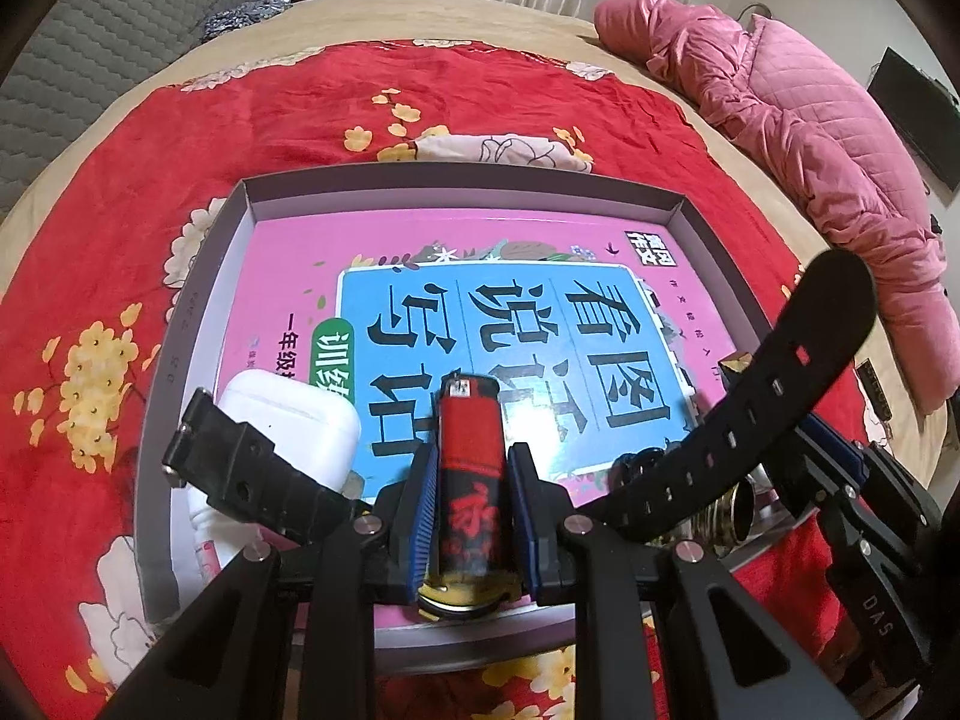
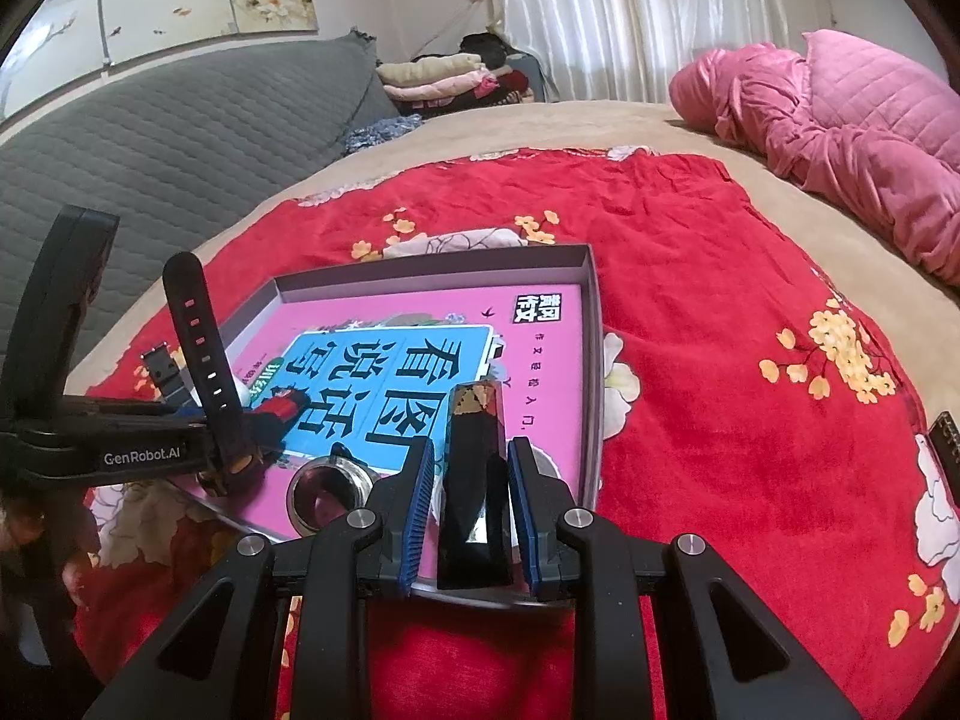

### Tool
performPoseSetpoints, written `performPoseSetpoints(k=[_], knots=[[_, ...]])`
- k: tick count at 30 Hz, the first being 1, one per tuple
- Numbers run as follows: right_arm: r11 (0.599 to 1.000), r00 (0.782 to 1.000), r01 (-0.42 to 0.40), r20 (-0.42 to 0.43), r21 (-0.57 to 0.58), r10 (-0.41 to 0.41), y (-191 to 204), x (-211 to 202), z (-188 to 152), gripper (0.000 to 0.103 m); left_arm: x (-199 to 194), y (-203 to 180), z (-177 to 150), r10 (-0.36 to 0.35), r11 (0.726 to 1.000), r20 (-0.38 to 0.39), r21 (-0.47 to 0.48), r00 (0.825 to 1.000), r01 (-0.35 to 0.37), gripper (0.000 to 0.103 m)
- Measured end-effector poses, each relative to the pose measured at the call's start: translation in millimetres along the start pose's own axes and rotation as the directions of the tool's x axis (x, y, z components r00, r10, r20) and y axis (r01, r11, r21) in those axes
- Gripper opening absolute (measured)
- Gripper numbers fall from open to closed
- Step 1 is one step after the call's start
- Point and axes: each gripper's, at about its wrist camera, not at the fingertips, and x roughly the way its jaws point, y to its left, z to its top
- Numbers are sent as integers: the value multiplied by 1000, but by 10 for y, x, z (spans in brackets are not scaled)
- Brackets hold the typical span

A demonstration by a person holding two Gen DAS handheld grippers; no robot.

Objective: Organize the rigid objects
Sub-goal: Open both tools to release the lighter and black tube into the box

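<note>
A shallow grey box (image 1: 198,276) (image 2: 591,324) lies on the red flowered cloth and holds a pink book (image 1: 420,276) (image 2: 540,348). My left gripper (image 1: 469,480) is shut on a red and black lighter (image 1: 469,456), just over the book. A black watch (image 1: 762,396) hangs across that gripper, its strap up (image 2: 195,336). A white earbud case (image 1: 288,420) lies in the box at the left. My right gripper (image 2: 471,492) is shut on a black faceted block (image 2: 474,468) over the box's near right corner. A metal ring (image 2: 327,492) lies on the book.
The red cloth (image 2: 720,360) covers a beige bed. A pink quilted jacket (image 1: 810,144) (image 2: 852,138) lies at the far right. A grey padded headboard (image 2: 180,138) and folded clothes (image 2: 438,78) stand at the back left. A dark object (image 2: 948,432) lies at the right edge.
</note>
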Motion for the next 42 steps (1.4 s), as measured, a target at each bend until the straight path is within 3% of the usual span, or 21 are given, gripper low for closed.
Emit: performPoseSetpoints(k=[5, 9, 12, 14, 18, 23, 29, 34, 37, 42], knots=[[1000, 1000, -4, 8, -4, 4, 8, -18, 3, 26, -20, 13, -21, -5, 1000, 4, -3, 1000, 5, 24], [1000, 1000, -4, 15, -8, 4, 15, -35, 6, 27, -49, 83, -52, -54, 998, 10, -40, 998, 54, 27], [1000, 1000, 0, 25, -10, 1, 22, -60, 9, 38, -119, 114, -111, -87, 994, 38, -62, 996, 89, 31], [1000, 999, -6, 39, -9, 6, 24, -97, 5, 50, -185, 102, -164, -94, 994, 64, -54, 994, 97, 38], [1000, 998, -9, 67, -29, 11, 77, -194, 0, 54, -315, 91, -266, -105, 993, 102, -35, 989, 109, 46], [998, 995, -6, 100, -62, 12, 191, -326, -44, 62, -490, 144, -411, -117, 991, 153, -46, 981, 126, 65], [995, 994, 17, 112, -95, -7, 337, -482, -146, 64, -697, 209, -551, -118, 989, 203, -61, 972, 133, 66], [993, 993, 34, 117, -109, -21, 466, -601, -207, 72, -858, 210, -645, -80, 994, 236, -48, 969, 93, 66], [993, 992, 42, 124, -108, -29, 534, -684, -229, 73, -945, 207, -707, -29, 998, 251, -48, 968, 42, 66], [993, 986, 85, 149, -86, -71, 581, -834, -265, 74, -1010, 228, -785, 0, 997, 235, -77, 972, 19, 66]])
